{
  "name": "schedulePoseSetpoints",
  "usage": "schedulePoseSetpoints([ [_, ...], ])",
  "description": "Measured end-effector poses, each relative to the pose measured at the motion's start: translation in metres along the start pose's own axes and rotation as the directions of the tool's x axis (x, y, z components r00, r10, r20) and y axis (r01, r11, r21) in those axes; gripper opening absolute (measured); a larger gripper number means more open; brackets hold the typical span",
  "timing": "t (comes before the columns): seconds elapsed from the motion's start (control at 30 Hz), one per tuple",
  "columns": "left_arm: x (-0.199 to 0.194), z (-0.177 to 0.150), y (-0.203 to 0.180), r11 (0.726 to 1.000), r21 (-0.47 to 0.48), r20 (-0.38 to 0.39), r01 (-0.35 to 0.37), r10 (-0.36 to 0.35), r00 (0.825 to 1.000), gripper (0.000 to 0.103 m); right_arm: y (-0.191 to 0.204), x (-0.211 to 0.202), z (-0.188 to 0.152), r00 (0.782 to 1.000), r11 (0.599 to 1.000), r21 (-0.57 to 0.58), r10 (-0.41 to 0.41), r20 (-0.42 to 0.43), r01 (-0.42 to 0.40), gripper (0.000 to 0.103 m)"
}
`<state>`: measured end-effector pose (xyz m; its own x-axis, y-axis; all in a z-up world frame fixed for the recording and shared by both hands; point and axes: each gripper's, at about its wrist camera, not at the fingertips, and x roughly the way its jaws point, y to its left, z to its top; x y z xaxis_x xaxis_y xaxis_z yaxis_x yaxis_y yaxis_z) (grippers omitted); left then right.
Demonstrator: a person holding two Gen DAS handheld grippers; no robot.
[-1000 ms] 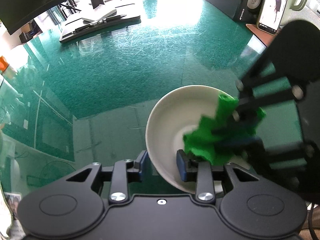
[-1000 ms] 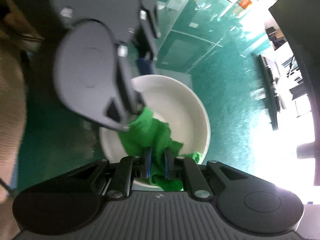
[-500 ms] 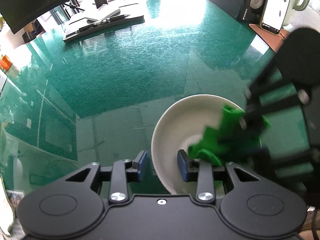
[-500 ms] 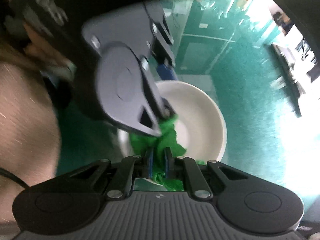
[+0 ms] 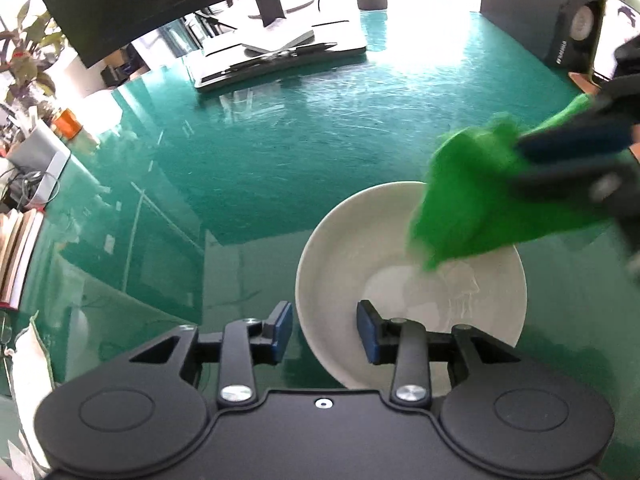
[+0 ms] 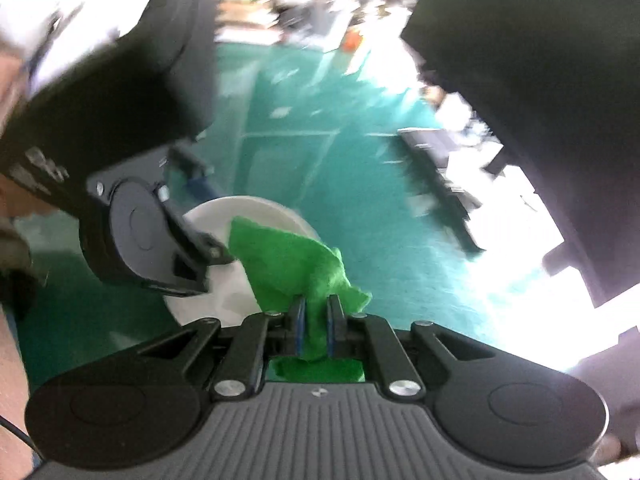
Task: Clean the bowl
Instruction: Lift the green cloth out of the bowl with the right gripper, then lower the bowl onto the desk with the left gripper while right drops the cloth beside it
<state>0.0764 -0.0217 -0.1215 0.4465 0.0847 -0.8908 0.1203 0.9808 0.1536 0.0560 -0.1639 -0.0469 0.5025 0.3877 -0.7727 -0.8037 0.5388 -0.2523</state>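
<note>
A white bowl (image 5: 400,248) stands on the green glass table (image 5: 280,160). My left gripper (image 5: 324,320) straddles its near-left rim, one blue pad outside and one inside, closed on the wall. My right gripper (image 6: 316,312) is shut on a crumpled green cloth (image 6: 288,268). In the left wrist view the green cloth (image 5: 480,200) hangs over the bowl's far right rim, lifted clear of the bottom, with the right gripper (image 5: 524,152) blurred behind it. The bowl (image 6: 224,288) shows partly behind the cloth in the right wrist view, and its inside holds nothing.
A flat dark stand with a pen (image 5: 280,60) lies at the table's far side under a dark monitor (image 5: 160,0). A speaker (image 5: 580,20) and a phone (image 5: 616,40) stand far right. A plant (image 5: 24,48) and books (image 5: 16,256) line the left edge.
The right gripper has lifted the green cloth out of the bowl, up and to the right. The bowl's bottom now shows bare. The left gripper has stayed at the rim.
</note>
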Motion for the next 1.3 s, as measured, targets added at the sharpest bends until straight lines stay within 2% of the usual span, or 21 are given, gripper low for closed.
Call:
schedulePoseSetpoints([
  [0.13, -0.005, -0.001, 0.005, 1.000, -0.022, 0.009, -0.009, 0.009, 1.000, 0.036, -0.025, -0.018, -0.031, 0.998, 0.971, 0.230, -0.063, -0.006, 0.063, 0.009],
  [0.23, -0.013, -0.001, 0.010, 0.999, -0.036, 0.030, -0.010, 0.011, 0.999, 0.036, -0.046, -0.003, -0.059, 0.995, 0.903, 0.417, -0.088, -0.046, 0.099, 0.009],
  [0.3, -0.020, -0.002, 0.014, 0.999, -0.052, 0.044, -0.013, 0.015, 0.999, 0.036, -0.052, 0.012, -0.070, 0.992, 0.869, 0.479, -0.099, -0.072, 0.122, 0.009],
  [0.37, -0.025, -0.002, 0.018, 0.998, -0.065, 0.053, -0.013, 0.017, 0.998, 0.036, -0.055, 0.024, -0.084, 0.988, 0.812, 0.563, -0.119, -0.099, 0.154, 0.010],
  [0.4, -0.028, -0.002, 0.020, 0.997, -0.069, 0.057, -0.014, 0.018, 0.998, 0.036, -0.051, 0.019, -0.086, 0.988, 0.806, 0.572, -0.127, -0.084, 0.152, 0.010],
  [0.43, -0.030, -0.002, 0.021, 0.997, -0.071, 0.060, -0.015, 0.019, 0.998, 0.037, -0.043, 0.013, -0.084, 0.990, 0.814, 0.566, -0.137, -0.036, 0.133, 0.010],
  [0.5, -0.034, -0.002, 0.022, 0.997, -0.069, 0.068, -0.015, 0.020, 0.998, 0.037, -0.025, 0.007, -0.075, 0.993, 0.882, 0.463, -0.111, 0.039, 0.080, 0.012],
  [0.53, -0.038, -0.002, 0.021, 0.998, -0.065, 0.076, -0.016, 0.021, 0.997, 0.037, -0.016, 0.007, -0.070, 0.995, 0.919, 0.389, -0.087, 0.055, 0.059, 0.019],
  [0.57, -0.041, -0.001, 0.020, 0.998, -0.060, 0.084, -0.017, 0.022, 0.996, 0.037, -0.005, 0.014, -0.065, 0.998, 0.958, 0.283, -0.056, 0.040, 0.043, 0.023],
  [0.67, -0.045, -0.001, 0.020, 0.998, -0.063, 0.097, -0.010, 0.017, 0.995, 0.038, 0.012, 0.037, -0.061, 0.999, 0.992, 0.119, -0.037, -0.001, 0.037, 0.026],
  [0.77, -0.047, 0.000, 0.019, 0.998, -0.070, 0.105, -0.005, 0.012, 0.994, 0.038, 0.013, 0.061, -0.061, 1.000, 0.995, 0.101, -0.007, -0.012, 0.008, 0.022],
  [0.83, -0.051, -0.001, 0.019, 0.997, -0.078, 0.113, -0.005, 0.014, 0.993, 0.038, 0.007, 0.067, -0.065, 0.999, 0.990, 0.138, 0.011, -0.042, -0.005, 0.006],
  [0.9, -0.054, -0.002, 0.020, 0.996, -0.086, 0.121, -0.004, 0.015, 0.993, 0.039, -0.001, 0.062, -0.066, 0.998, 0.984, 0.179, 0.011, -0.059, -0.001, 0.005],
  [1.0, -0.059, -0.002, 0.024, 0.994, -0.108, 0.132, 0.003, 0.012, 0.991, 0.039, -0.007, 0.043, -0.061, 0.996, 0.976, 0.206, -0.063, -0.056, 0.074, 0.005],
  [1.03, -0.061, -0.002, 0.023, 0.994, -0.107, 0.138, 0.003, 0.012, 0.990, 0.040, -0.005, 0.030, -0.060, 0.991, 0.974, 0.182, -0.125, -0.054, 0.133, 0.005],
  [1.1, -0.064, -0.001, 0.022, 0.995, -0.104, 0.149, 0.007, 0.009, 0.989, 0.044, 0.000, 0.014, -0.059, 0.969, 0.960, 0.132, -0.241, -0.056, 0.246, 0.006],
  [1.17, -0.067, 0.001, 0.016, 0.996, -0.085, 0.163, 0.016, -0.002, 0.987, 0.048, 0.010, 0.017, -0.060, 0.946, 0.945, 0.070, -0.313, -0.089, 0.320, 0.007],
  [1.2, -0.069, 0.002, 0.013, 0.997, -0.074, 0.170, 0.021, -0.008, 0.985, 0.050, 0.016, 0.020, -0.062, 0.940, 0.943, 0.043, -0.326, -0.104, 0.331, 0.009],
  [1.23, -0.070, 0.002, 0.010, 0.998, -0.065, 0.173, 0.024, -0.013, 0.985, 0.051, 0.021, 0.025, -0.065, 0.935, 0.941, 0.019, -0.333, -0.121, 0.338, 0.016],
  [1.27, -0.070, 0.002, 0.009, 0.998, -0.057, 0.173, 0.027, -0.017, 0.985, 0.051, 0.029, 0.035, -0.069, 0.938, 0.948, 0.004, -0.315, -0.145, 0.319, 0.034],
  [1.3, -0.071, 0.001, 0.008, 0.998, -0.047, 0.174, 0.030, -0.022, 0.985, 0.051, 0.037, 0.045, -0.074, 0.940, 0.954, -0.011, -0.297, -0.170, 0.299, 0.043],
])
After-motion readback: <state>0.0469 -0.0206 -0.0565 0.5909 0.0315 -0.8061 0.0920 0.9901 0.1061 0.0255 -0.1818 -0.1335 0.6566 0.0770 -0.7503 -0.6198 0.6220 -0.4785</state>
